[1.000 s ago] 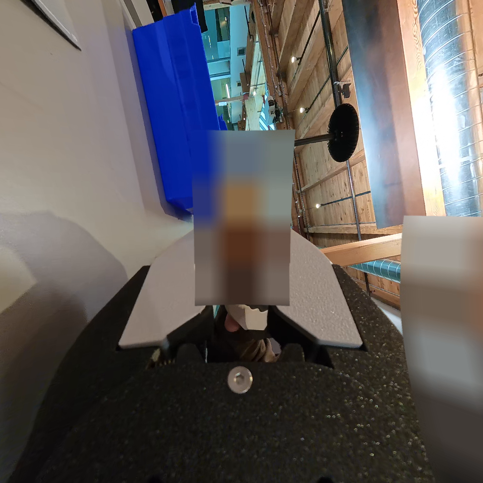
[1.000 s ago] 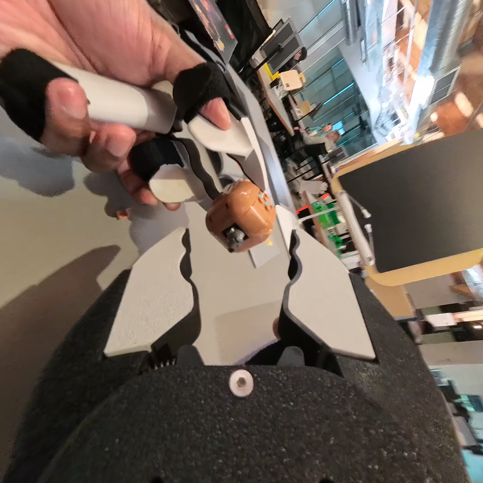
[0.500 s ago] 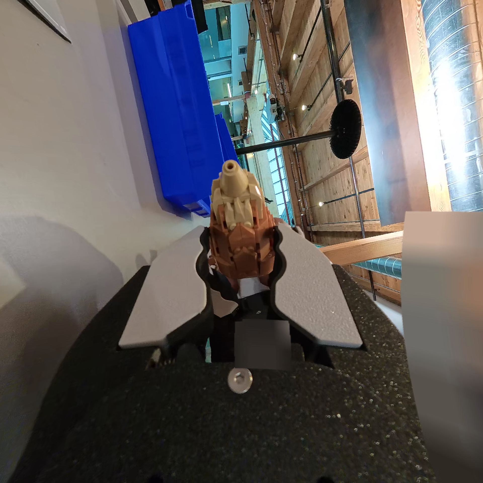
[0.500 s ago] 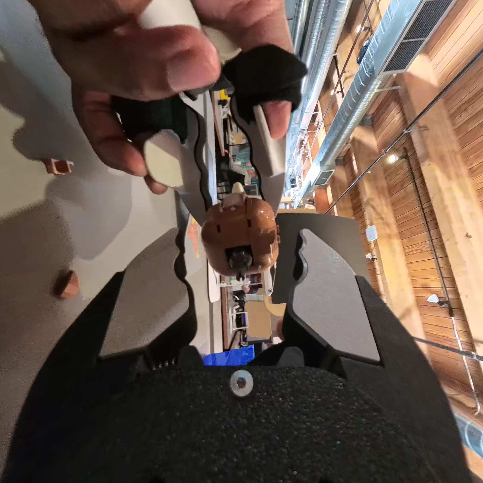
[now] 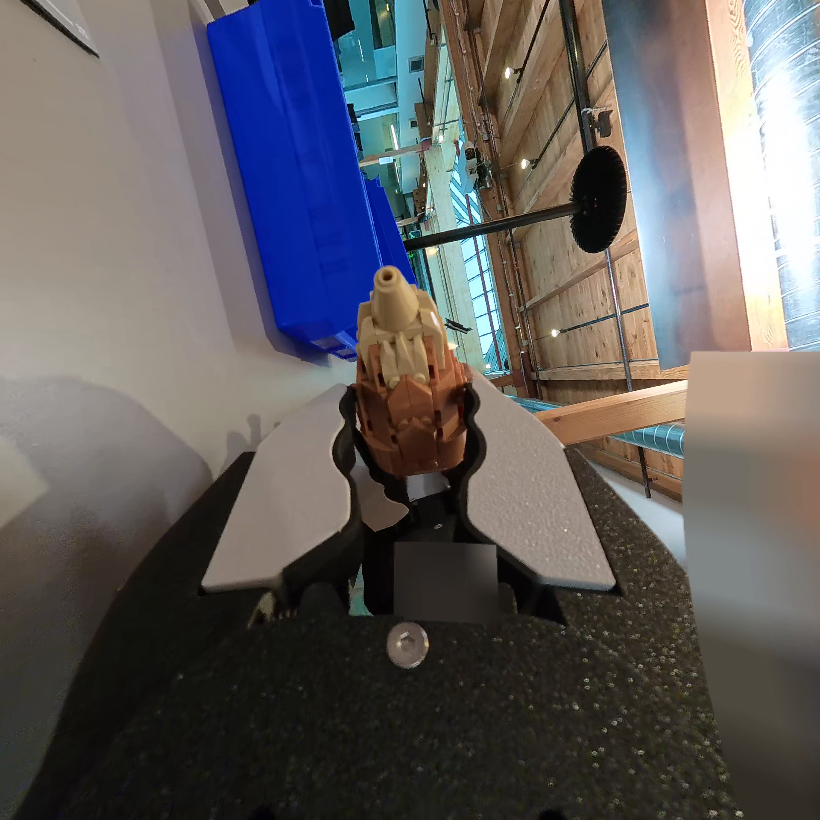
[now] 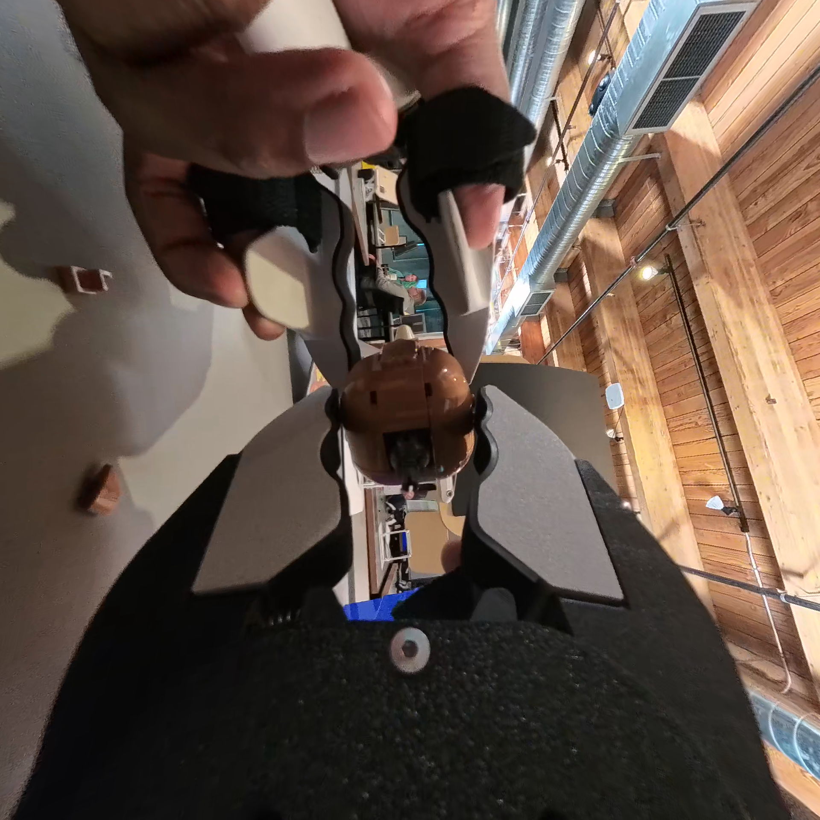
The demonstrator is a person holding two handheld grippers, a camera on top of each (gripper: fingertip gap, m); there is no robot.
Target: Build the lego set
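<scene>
Both hand-held grippers, left (image 5: 410, 426) and right (image 6: 406, 421), are pinching the brown lego model (image 6: 406, 421) from opposite ends above the tabletop (image 6: 53, 399); uneven squeezing could be popping bricks loose.

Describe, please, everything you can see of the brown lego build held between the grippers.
The brown lego build is a small rounded body of glossy plastic bricks, tapering to tan spikes and a hollow tan cone tip. Its opposite end is a smooth dome with a dark recess. It is held off the table. The left gripper clamps its sides, while the right gripper closes around its domed end.
</scene>
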